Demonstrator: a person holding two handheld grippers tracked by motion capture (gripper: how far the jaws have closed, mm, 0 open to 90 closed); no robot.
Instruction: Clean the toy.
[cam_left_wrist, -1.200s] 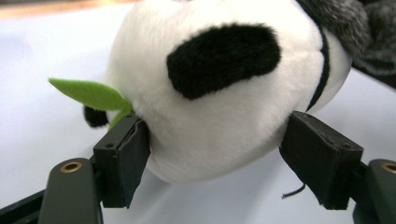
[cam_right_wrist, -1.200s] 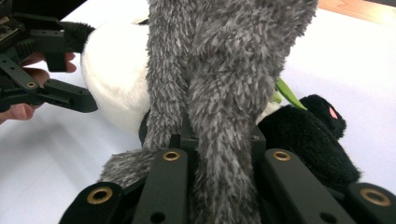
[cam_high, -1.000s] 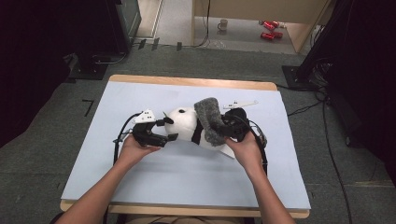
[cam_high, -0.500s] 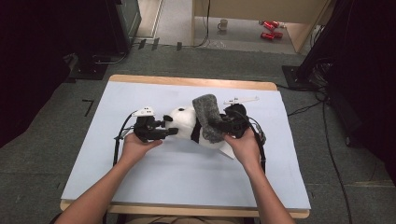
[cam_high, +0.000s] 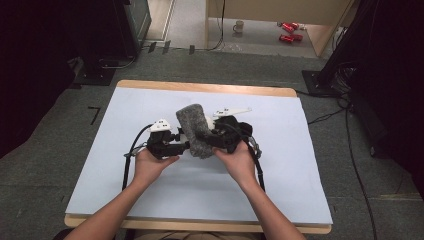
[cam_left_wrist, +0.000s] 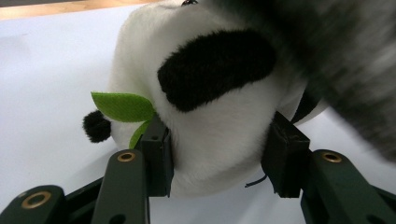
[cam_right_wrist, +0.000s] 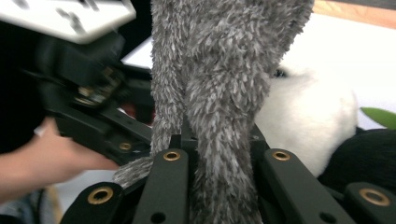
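Fingers (cam_left_wrist: 159, 158) of the left gripper (cam_high: 167, 145) have just been closing and now press both sides of the panda plush (cam_left_wrist: 219, 116), a change from a second ago, when they stood wide beside it. Right gripper (cam_high: 220, 139) fingers (cam_right_wrist: 173, 172) are clamped on the grey fabric (cam_right_wrist: 219, 84). Judged step: dressing the plush can proceed, since both items are secured. Plush and fabric sit mid-desk (cam_high: 125, 185), fabric draped over the plush.

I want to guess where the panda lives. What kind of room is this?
Probably a lab or workshop for recording, not a home: a wooden table under a plain blue sheet, grey carpet with loose cables, and dark equipment stands around it.
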